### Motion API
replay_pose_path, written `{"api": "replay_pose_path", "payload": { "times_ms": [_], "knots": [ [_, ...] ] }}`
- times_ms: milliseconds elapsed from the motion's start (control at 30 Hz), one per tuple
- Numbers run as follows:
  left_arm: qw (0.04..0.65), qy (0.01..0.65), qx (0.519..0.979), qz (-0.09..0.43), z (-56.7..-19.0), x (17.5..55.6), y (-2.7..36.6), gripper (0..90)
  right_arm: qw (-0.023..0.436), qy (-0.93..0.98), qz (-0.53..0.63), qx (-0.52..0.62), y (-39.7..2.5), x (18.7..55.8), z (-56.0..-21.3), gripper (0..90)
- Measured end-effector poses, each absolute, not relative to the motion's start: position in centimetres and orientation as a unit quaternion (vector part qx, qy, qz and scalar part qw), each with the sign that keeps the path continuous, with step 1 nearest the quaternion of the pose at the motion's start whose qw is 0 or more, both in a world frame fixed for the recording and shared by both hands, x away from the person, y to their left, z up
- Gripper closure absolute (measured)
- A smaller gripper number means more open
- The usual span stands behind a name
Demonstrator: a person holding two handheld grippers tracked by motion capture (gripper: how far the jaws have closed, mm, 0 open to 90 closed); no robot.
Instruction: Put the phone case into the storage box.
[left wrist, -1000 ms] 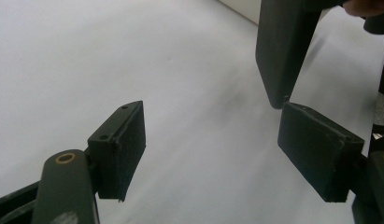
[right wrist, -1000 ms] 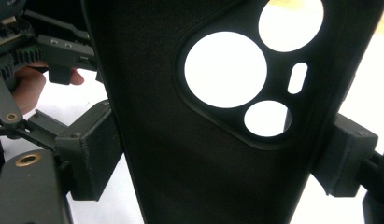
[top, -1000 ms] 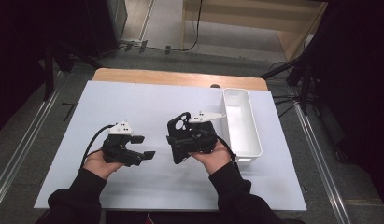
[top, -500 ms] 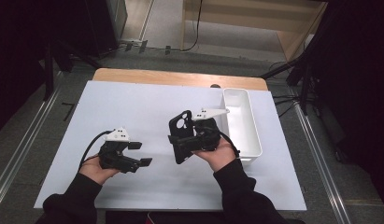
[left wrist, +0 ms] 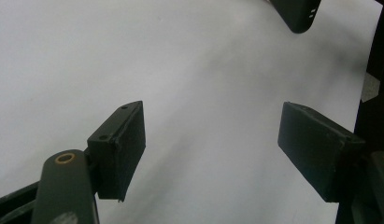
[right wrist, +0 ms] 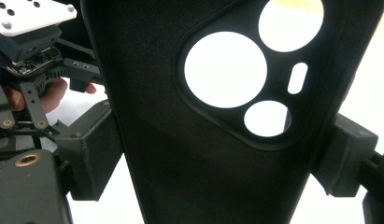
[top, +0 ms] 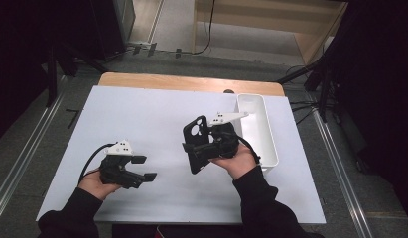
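Note:
A black phone case [top: 197, 144] with round camera cut-outs is held upright above the middle of the white table [top: 142, 114]. My right gripper [top: 204, 148] is shut on it; in the right gripper view the case [right wrist: 217, 112] sits squeezed between both pads. My left gripper [top: 144, 168] hovers near the table's front left, open, with nothing between its pads [left wrist: 119, 149]. A lower corner of the case [left wrist: 297, 14] shows at the top of the left gripper view. The left gripper [right wrist: 26, 46] also appears behind the case in the right gripper view.
A long white tray [top: 258, 126] stands along the table's right side, just right of my right hand. A wooden strip [top: 191, 83] borders the table's far edge. Metal rails [top: 23, 153] run along the floor on both sides.
My left gripper has drawn back toward the front left of the table, away from the case. The right gripper keeps the case upright in nearly the same place.

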State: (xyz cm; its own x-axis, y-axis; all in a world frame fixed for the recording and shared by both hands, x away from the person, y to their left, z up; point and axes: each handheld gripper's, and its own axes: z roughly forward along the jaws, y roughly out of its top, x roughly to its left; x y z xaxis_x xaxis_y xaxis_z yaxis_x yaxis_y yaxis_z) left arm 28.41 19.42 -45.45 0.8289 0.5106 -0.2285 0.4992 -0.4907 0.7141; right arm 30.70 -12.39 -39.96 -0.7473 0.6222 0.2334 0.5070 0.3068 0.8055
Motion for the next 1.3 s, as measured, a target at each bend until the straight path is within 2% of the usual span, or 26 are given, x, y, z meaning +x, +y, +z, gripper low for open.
{"api": "replay_pose_path", "payload": {
  "times_ms": [1300],
  "knots": [
    [0.409,0.323,0.854,0.014,-45.5,27.9,21.2,23.0,0.074,0.789,0.487,0.367,-17.3,31.9,-36.9,13.1]
  ]
}}
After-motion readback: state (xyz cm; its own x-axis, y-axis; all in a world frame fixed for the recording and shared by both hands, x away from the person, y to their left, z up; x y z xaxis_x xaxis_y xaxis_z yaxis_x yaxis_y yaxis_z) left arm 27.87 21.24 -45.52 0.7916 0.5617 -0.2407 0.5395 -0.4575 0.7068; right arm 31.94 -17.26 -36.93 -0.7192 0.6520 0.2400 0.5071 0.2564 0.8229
